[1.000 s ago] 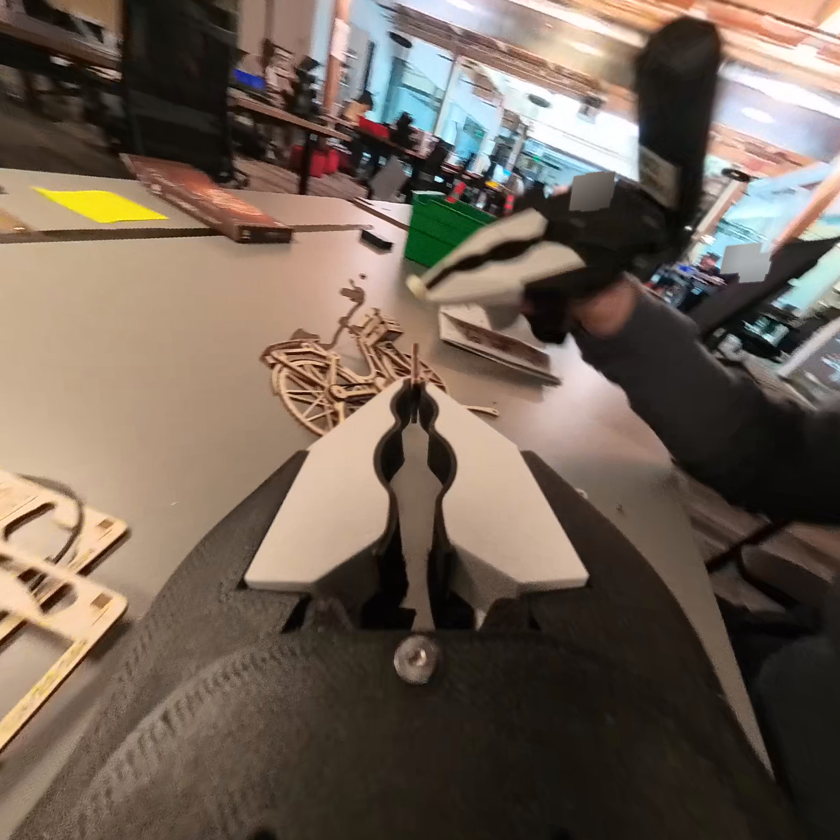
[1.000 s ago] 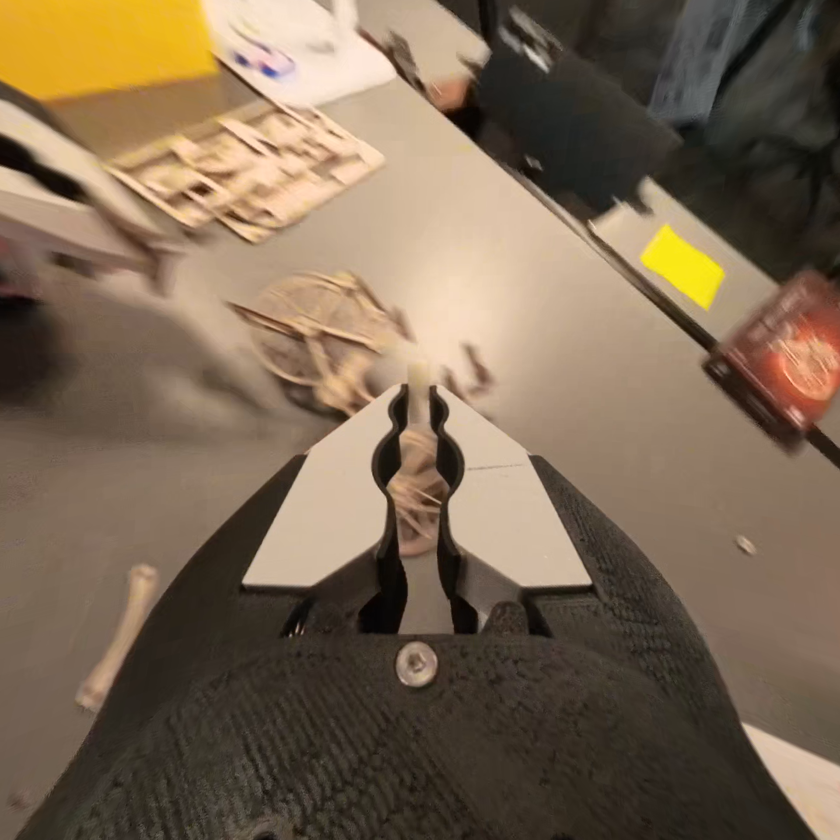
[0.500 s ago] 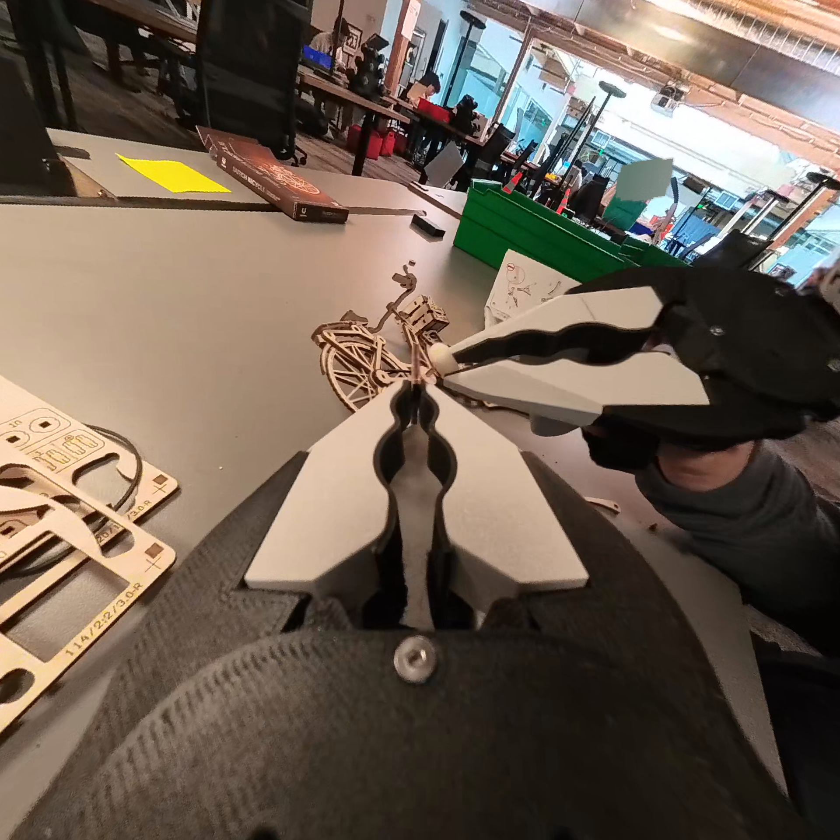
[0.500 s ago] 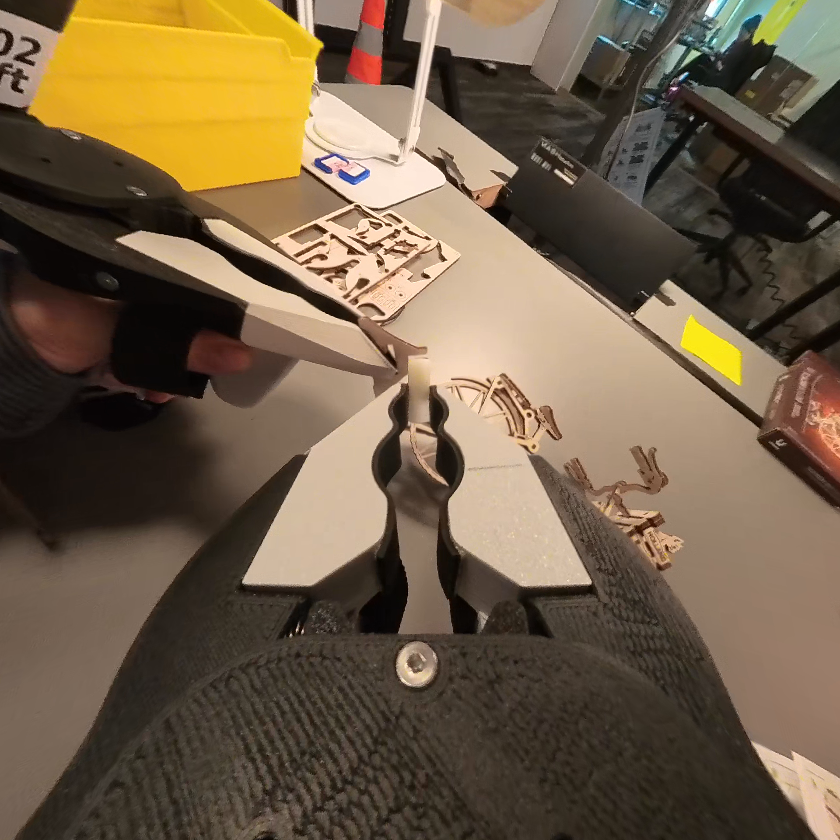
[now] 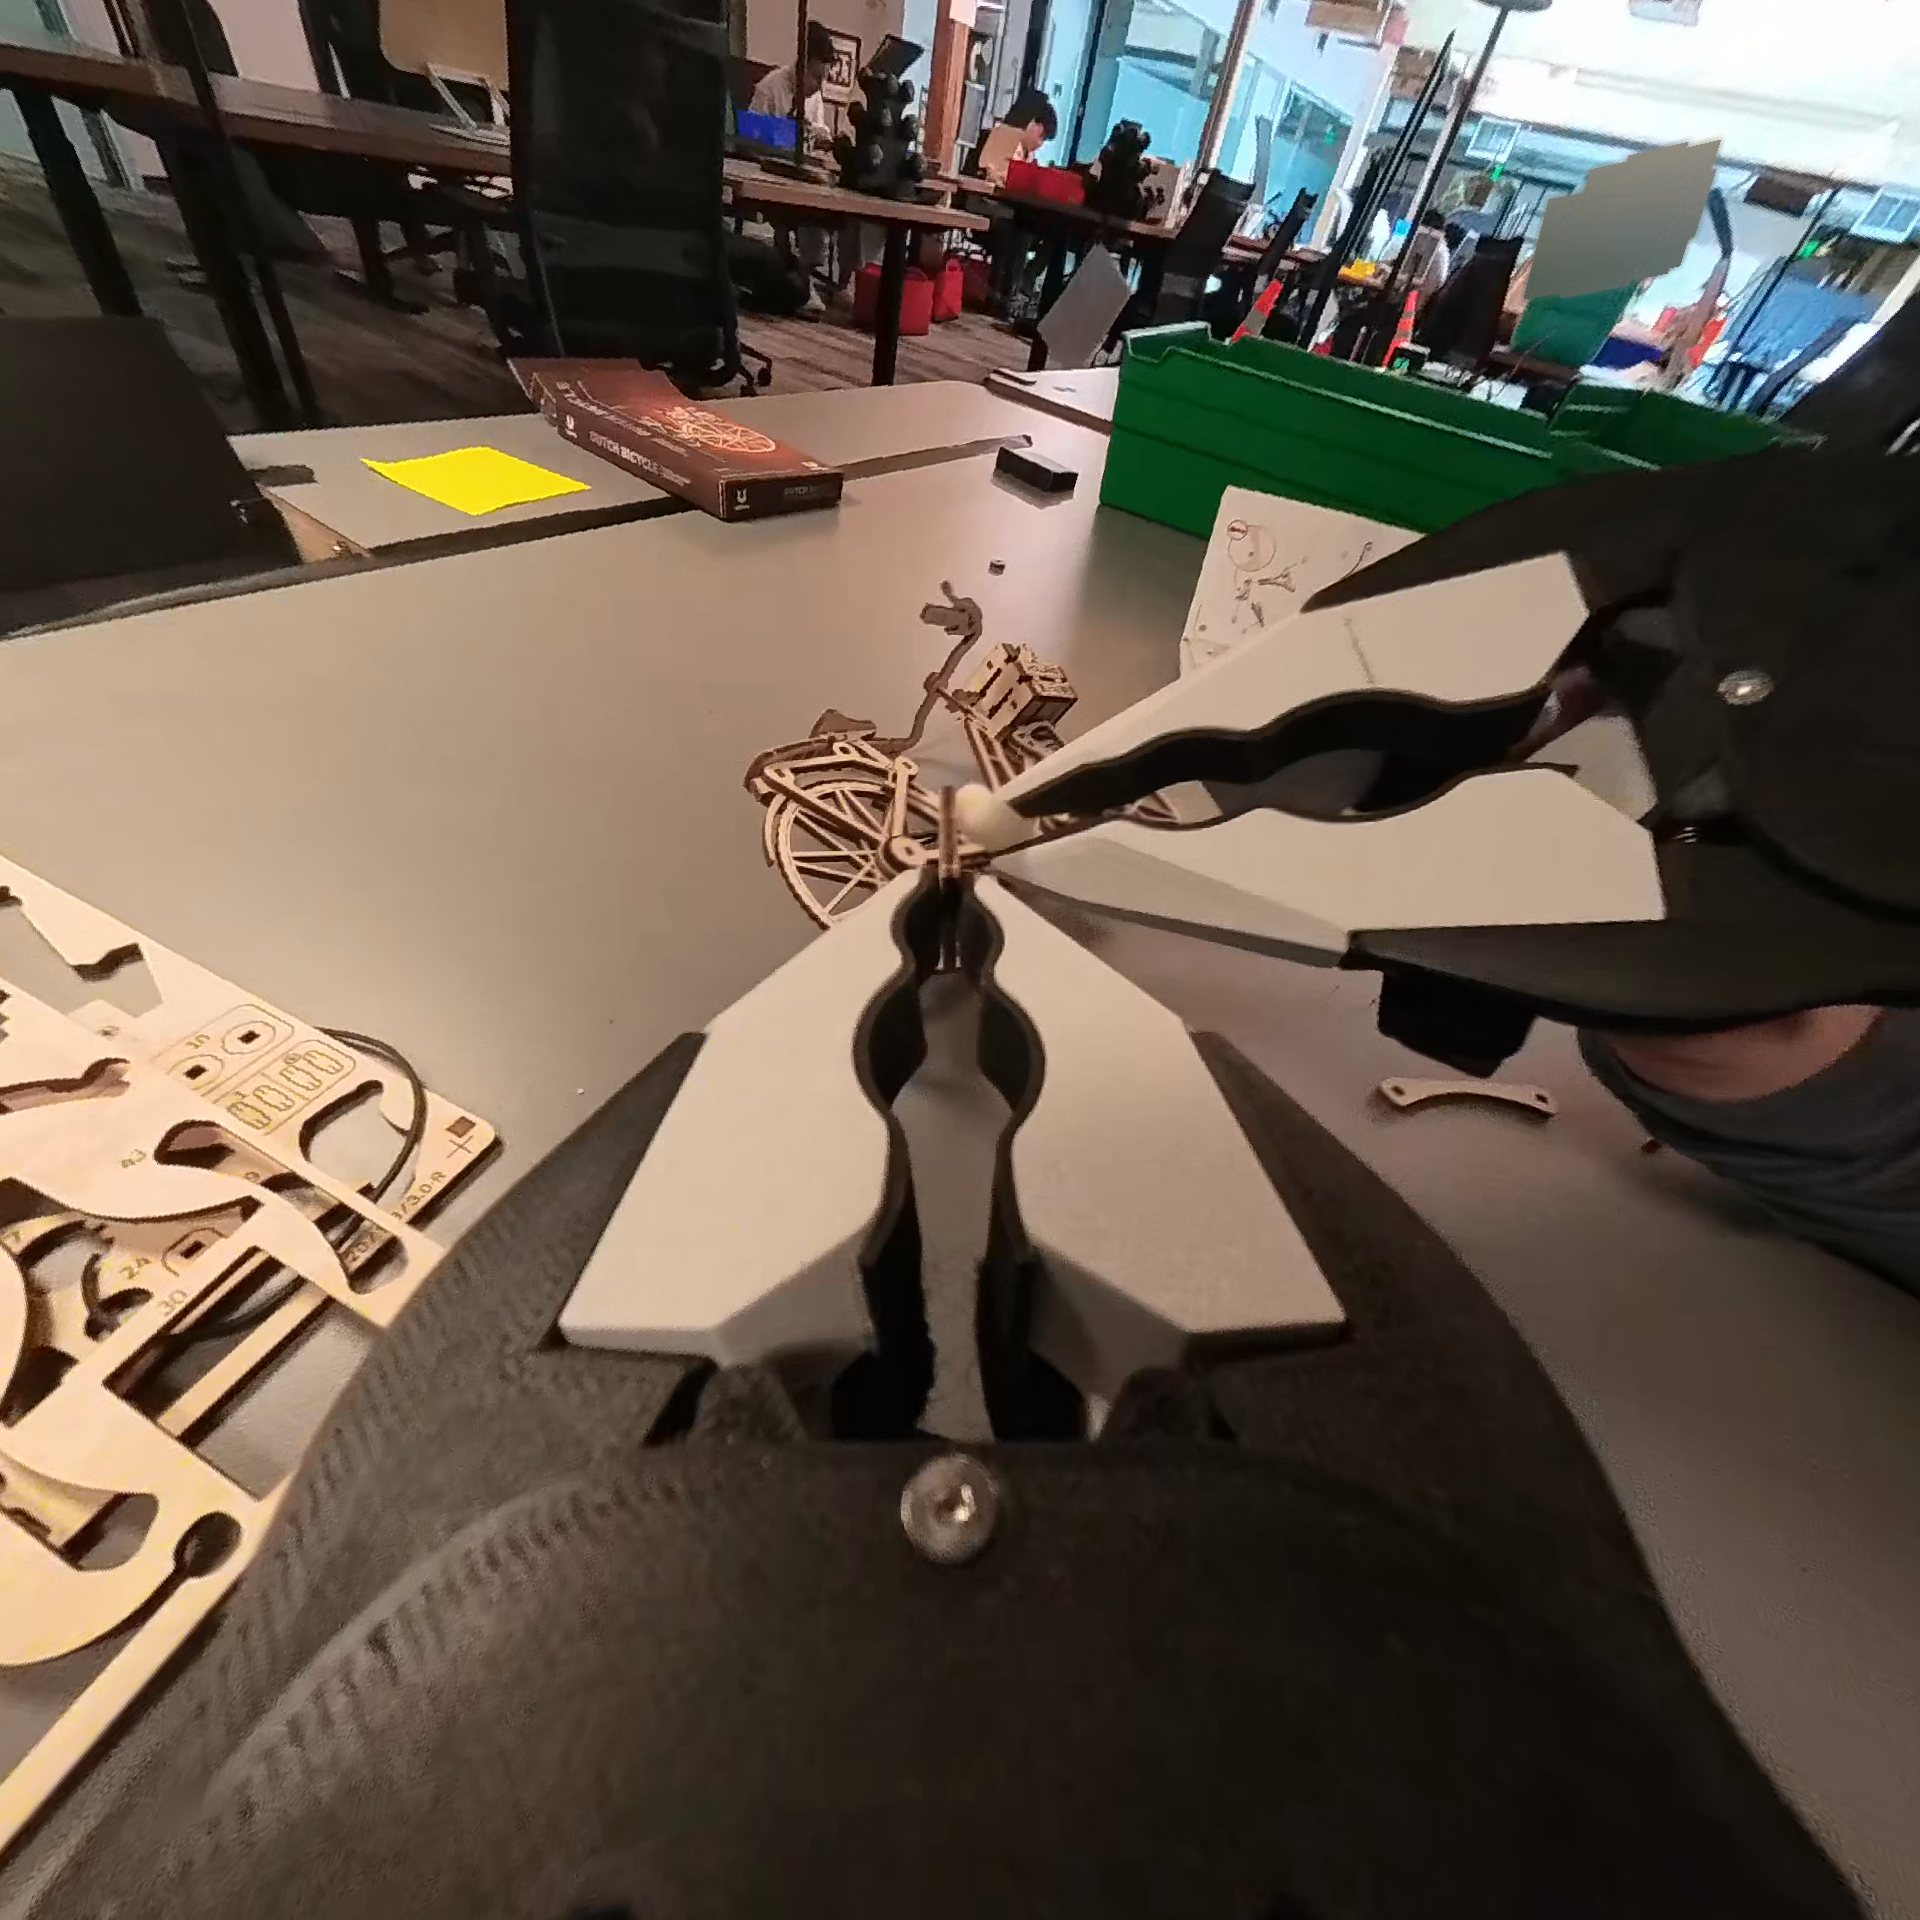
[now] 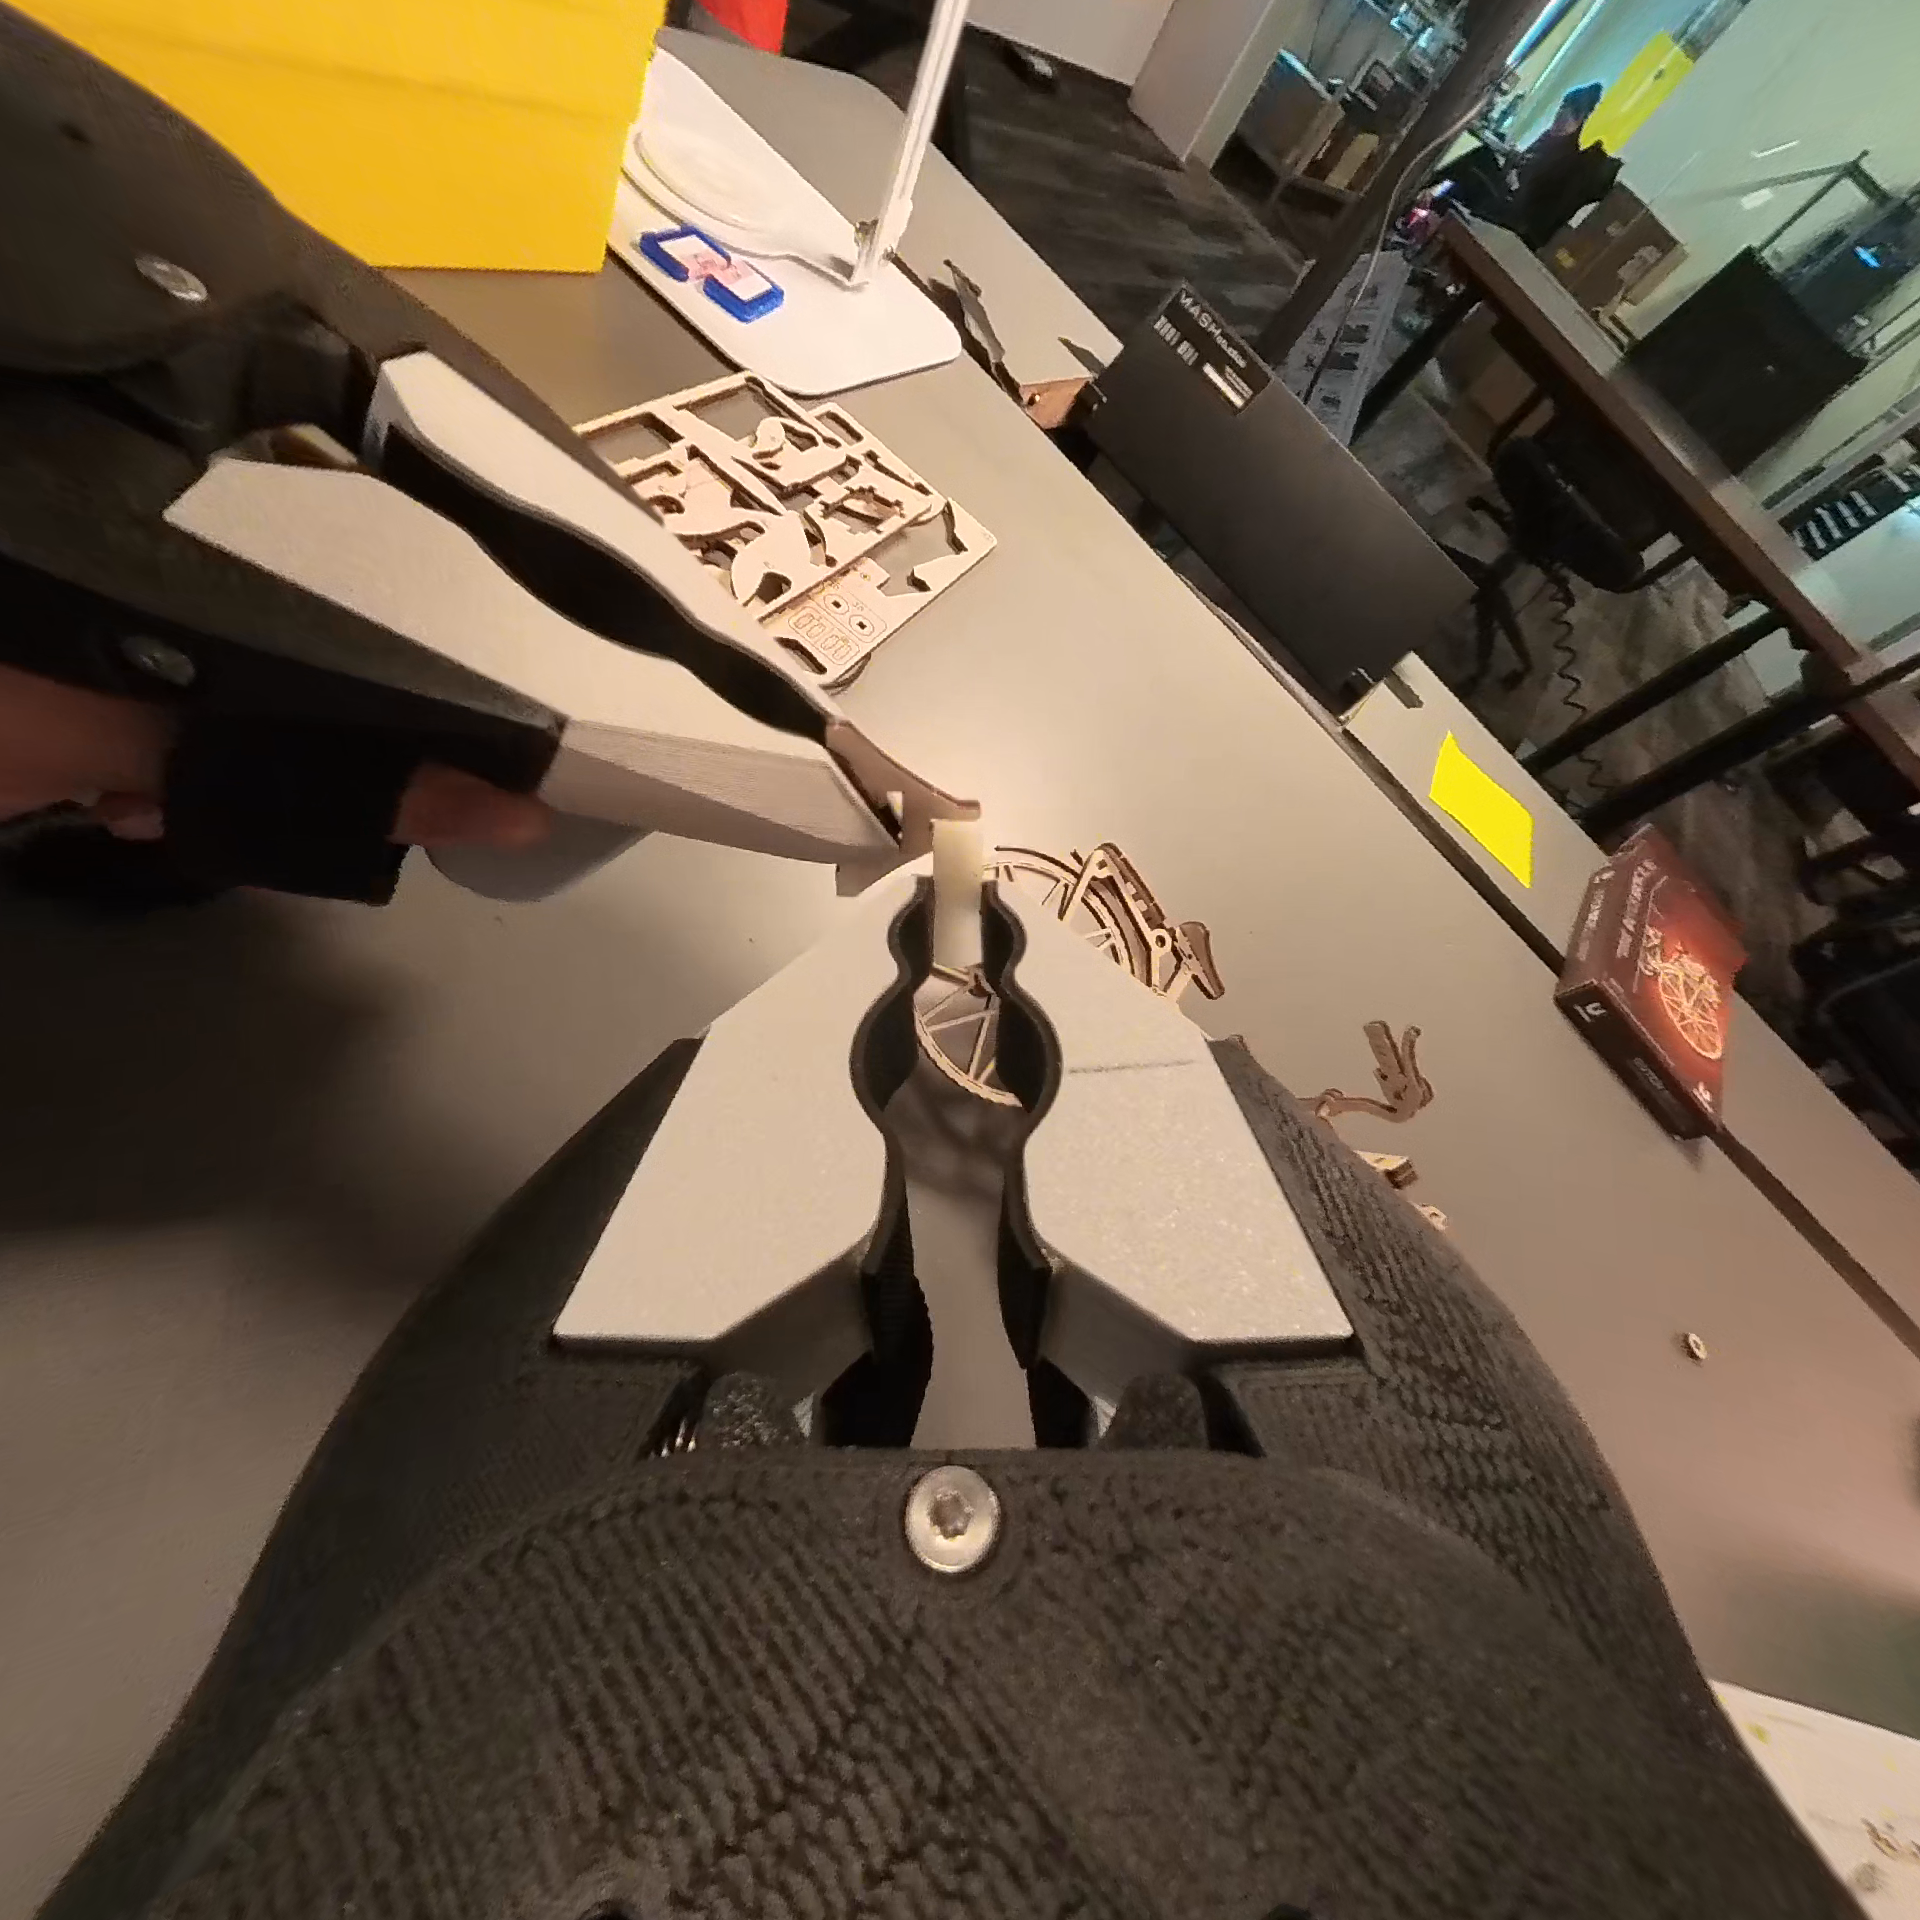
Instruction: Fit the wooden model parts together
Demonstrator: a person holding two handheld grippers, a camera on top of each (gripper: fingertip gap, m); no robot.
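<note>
My left gripper [image 5: 945, 883] is shut on a small thin wooden part [image 5: 947, 831], held edge-on above the grey table [image 5: 468, 748]. My right gripper [image 5: 1013, 821] comes in from the right, shut on a short white stick [image 5: 975, 808] whose tip touches that part. In the right wrist view, the right gripper [image 6: 956, 896] holds the white stick [image 6: 956, 862] upright against the flat wooden part [image 6: 935, 808] at the left gripper's [image 6: 883, 821] tips. The wooden bicycle model [image 5: 883, 790] lies on the table just behind the tips and also shows in the right wrist view [image 6: 1101, 914].
Cut-out wooden part sheets [image 5: 156, 1195] [image 6: 810, 540] lie on the left. A loose wooden strip [image 5: 1465, 1096] and a small loose part [image 6: 1371, 1081] lie on the table. Green bins [image 5: 1351, 457], an instruction sheet [image 5: 1268, 582], a brown box [image 5: 686, 436], a yellow bin [image 6: 395, 125] stand around. Less than 4 cm separates the two grippers' tips.
The right gripper came down from a raised position and closed in on the left gripper's tips. The white stick now touches the wooden part. Both grippers stayed shut.
</note>
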